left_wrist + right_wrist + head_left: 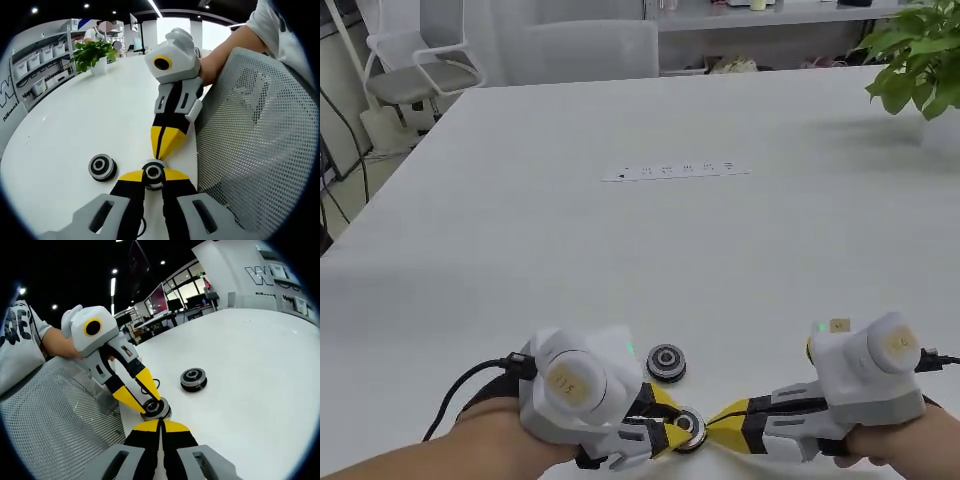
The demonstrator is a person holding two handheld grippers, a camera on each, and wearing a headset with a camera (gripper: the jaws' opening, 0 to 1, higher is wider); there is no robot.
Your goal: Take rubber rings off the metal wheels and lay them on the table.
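Head view first: big white table (pixel 620 240), and we're barely started imo. Left gripper (pixel 673 428) at 6 o'clock is clamped around a small silver metal wheel (pixel 688 428) at the table's near edge. Right gripper (pixel 713 420) sits at its 3 o'clock, jaws squeezed together against the rim. Second matching wheel (pixel 666 362) rests at 12 o'clock. Both seem to wear their black rubber rings (pixel 193 384), so I'd guess everything's left.

a broad white counter (pixel 520 220) has a flat white strip with small dark marks (pixel 675 170) near its middle. a white chair (pixel 415 60) stands past its far left corner and a leafy green plant (pixel 920 60) sits at the far right. a grey mesh chair back (pixel 250 130) is close to the near edge. shelves of storage bins (pixel 45 65) line one wall. small ceiling spotlights (pixel 35 10) shine overhead, and bright windows (pixel 185 290) lie beyond.
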